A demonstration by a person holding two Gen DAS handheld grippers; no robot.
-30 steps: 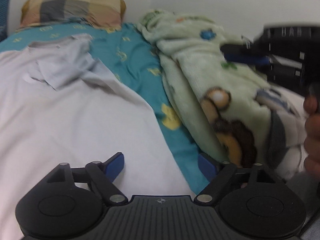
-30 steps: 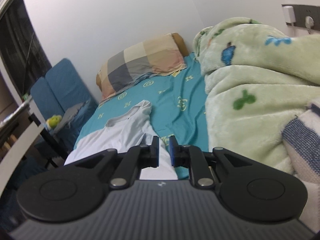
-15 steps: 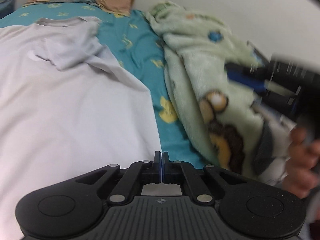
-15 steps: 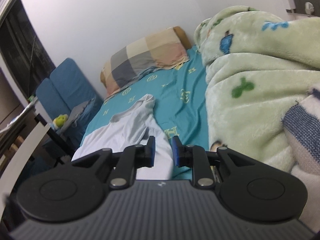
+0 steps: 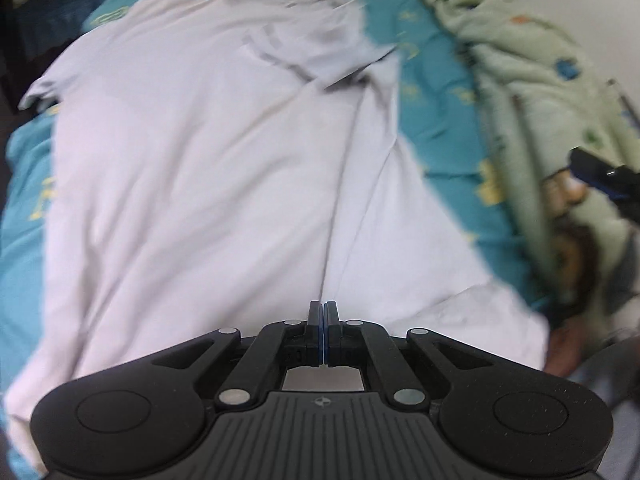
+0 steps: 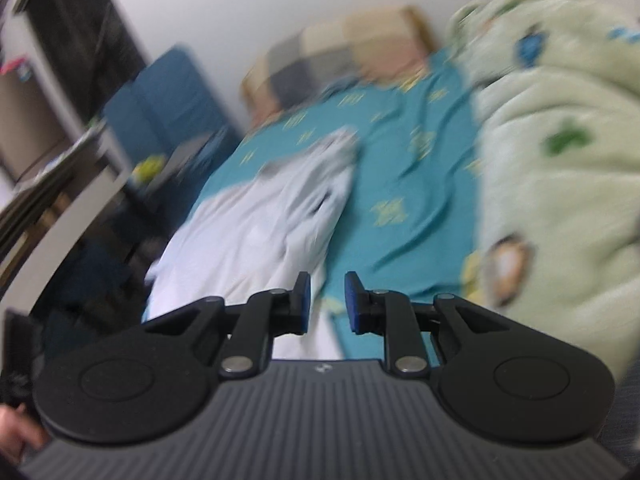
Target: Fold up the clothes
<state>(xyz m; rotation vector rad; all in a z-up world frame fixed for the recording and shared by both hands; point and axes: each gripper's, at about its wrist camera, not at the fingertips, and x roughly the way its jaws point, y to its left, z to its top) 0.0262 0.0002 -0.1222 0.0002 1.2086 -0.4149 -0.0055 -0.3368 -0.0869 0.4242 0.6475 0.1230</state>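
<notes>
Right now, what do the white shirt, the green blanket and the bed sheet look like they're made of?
White shirt: thin, matte woven or knit fabric, probably cotton; it lies flat with fine sharp creases. Green blanket: thick plush fleece; fuzzy nap, rounded bulky folds, printed cartoon figures. Bed sheet: smooth teal cloth with a yellow print, soft shallow wrinkles; the fibre can't be told through the motion blur.

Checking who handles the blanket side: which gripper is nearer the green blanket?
Right. The right gripper hovers open beside the green blanket; the left gripper is shut over the white shirt, farther away.
</notes>
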